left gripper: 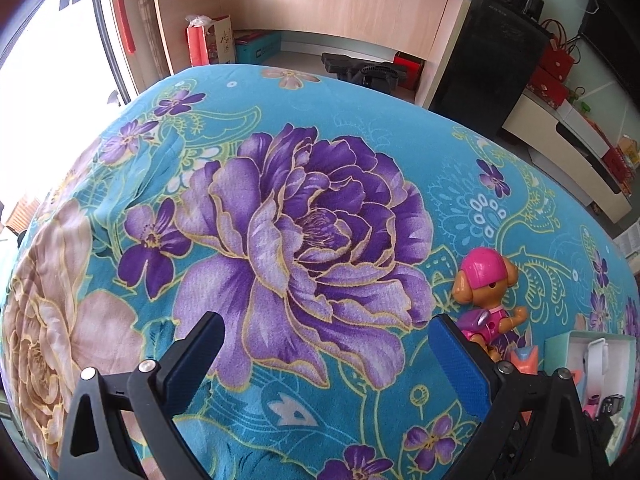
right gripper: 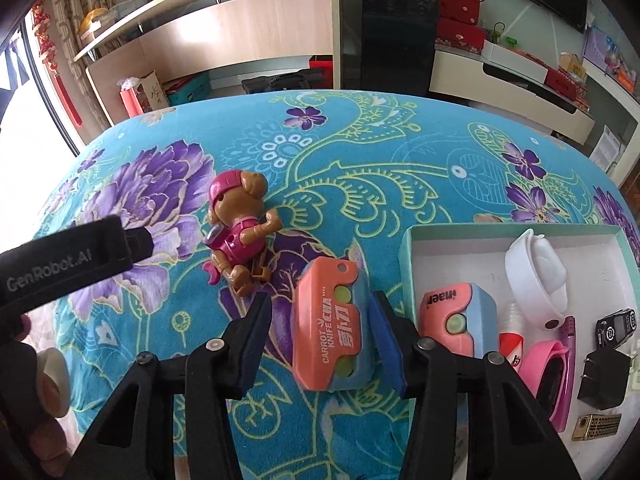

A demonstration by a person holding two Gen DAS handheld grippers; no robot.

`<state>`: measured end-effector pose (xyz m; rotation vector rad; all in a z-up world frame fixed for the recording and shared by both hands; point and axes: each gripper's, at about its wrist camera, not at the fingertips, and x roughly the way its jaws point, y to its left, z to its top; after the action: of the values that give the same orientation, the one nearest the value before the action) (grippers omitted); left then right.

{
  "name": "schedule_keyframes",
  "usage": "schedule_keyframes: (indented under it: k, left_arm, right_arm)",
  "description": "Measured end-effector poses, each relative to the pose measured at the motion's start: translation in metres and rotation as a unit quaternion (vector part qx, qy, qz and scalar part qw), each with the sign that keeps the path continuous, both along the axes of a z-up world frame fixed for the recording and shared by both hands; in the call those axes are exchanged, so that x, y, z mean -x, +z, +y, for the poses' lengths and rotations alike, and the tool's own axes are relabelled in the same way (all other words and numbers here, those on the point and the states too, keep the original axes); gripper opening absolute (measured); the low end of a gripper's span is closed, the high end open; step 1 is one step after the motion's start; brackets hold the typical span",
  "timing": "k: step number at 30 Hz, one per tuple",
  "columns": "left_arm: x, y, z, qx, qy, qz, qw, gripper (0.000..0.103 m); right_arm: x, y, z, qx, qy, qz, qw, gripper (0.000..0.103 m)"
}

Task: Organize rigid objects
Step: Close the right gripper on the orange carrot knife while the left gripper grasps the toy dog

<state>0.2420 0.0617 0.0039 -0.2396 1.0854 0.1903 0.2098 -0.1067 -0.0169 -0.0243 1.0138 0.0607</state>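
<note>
Right wrist view: the right hand-held gripper (right gripper: 318,338) stands around the orange toy knife (right gripper: 330,328) on the cloth beside the box (right gripper: 408,248), one pad touching, not yet clenched. Squeeze evenly before lifting. The left hand-held gripper (left gripper: 326,360) is released, empty.

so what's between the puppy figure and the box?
Right wrist view: the orange carrot knife, between the right claw's fingers, sits between puppy figure and box.

Carrot knife (right gripper: 330,330) between toy dog (right gripper: 240,232) and box (right gripper: 408,264).
</note>
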Motion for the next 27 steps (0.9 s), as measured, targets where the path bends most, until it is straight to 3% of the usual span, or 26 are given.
schedule_keyframes:
  k: [5, 11, 19, 22, 24, 27]
  left_arm:
    - [-0.003, -0.002, -0.006, 0.013, -0.016, -0.005, 0.9998, 0.103]
    - [-0.008, -0.002, -0.021, 0.022, -0.043, -0.015, 0.9987, 0.103]
    - [-0.014, -0.003, -0.044, 0.029, -0.071, -0.023, 0.9968, 0.102]
    - [-0.015, -0.004, -0.051, 0.028, -0.081, -0.026, 0.9959, 0.101]
    - [-0.015, -0.005, -0.056, 0.028, -0.087, -0.027, 0.9955, 0.101]
    - [-0.018, -0.008, -0.063, 0.028, -0.095, -0.028, 0.9946, 0.093]
  right_arm:
    - [-0.001, -0.002, -0.003, -0.045, 0.001, 0.011, 0.999, 0.044]
    - [0.001, 0.001, -0.009, -0.062, -0.009, 0.009, 0.998, 0.044]
    - [0.01, 0.024, -0.025, -0.053, -0.026, -0.007, 0.998, 0.044]
    - [0.013, 0.032, -0.037, -0.081, -0.03, -0.009, 0.996, 0.044]
    - [0.017, 0.039, -0.04, -0.062, -0.036, -0.021, 0.997, 0.044]
    - [0.022, 0.048, -0.049, -0.054, -0.046, -0.035, 0.997, 0.044]
